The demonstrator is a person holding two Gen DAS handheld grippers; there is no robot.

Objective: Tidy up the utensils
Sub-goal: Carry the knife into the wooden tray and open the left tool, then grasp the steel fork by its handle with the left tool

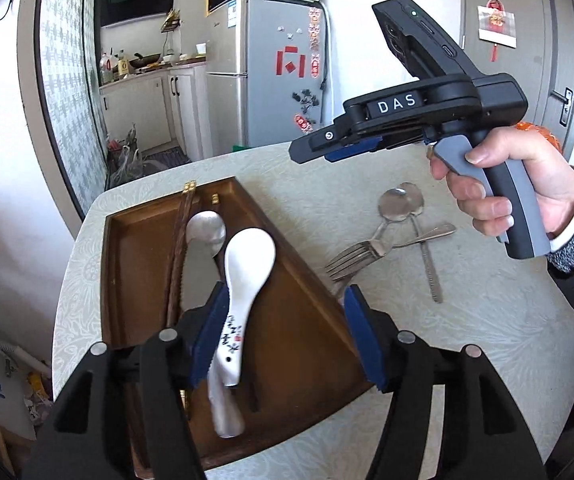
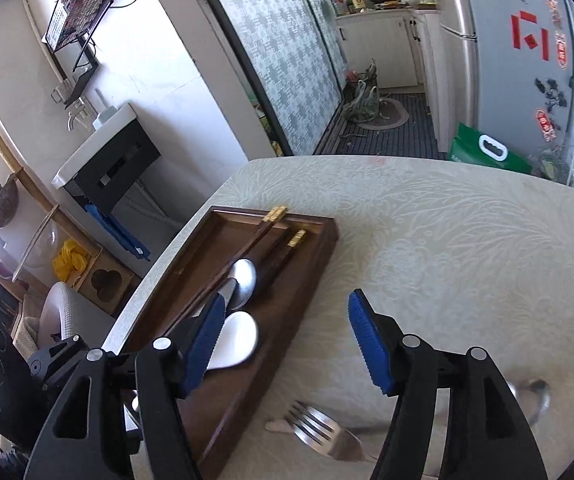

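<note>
A brown wooden tray (image 1: 127,280) (image 2: 311,240) lies on the table and holds dark chopsticks (image 1: 179,256) (image 2: 247,252), a metal spoon (image 1: 207,232) (image 2: 243,280) and white ceramic spoons (image 1: 243,276) (image 2: 239,340). My left gripper (image 1: 283,320) is open just above the tray; the upper ceramic spoon's handle lies against its left pad. My right gripper (image 2: 287,336) is open and empty, held above the tray's right edge; its body shows in the left wrist view (image 1: 407,120). Forks (image 1: 351,260) (image 2: 319,432) and metal spoons (image 1: 401,202) (image 2: 535,396) lie on the table right of the tray.
The table (image 1: 467,312) (image 2: 447,240) has a pale patterned cloth; its far edge is rounded. A fridge (image 1: 275,76) and a kitchen doorway stand beyond it. A wash basin (image 2: 103,136) and clutter sit on the floor at the left.
</note>
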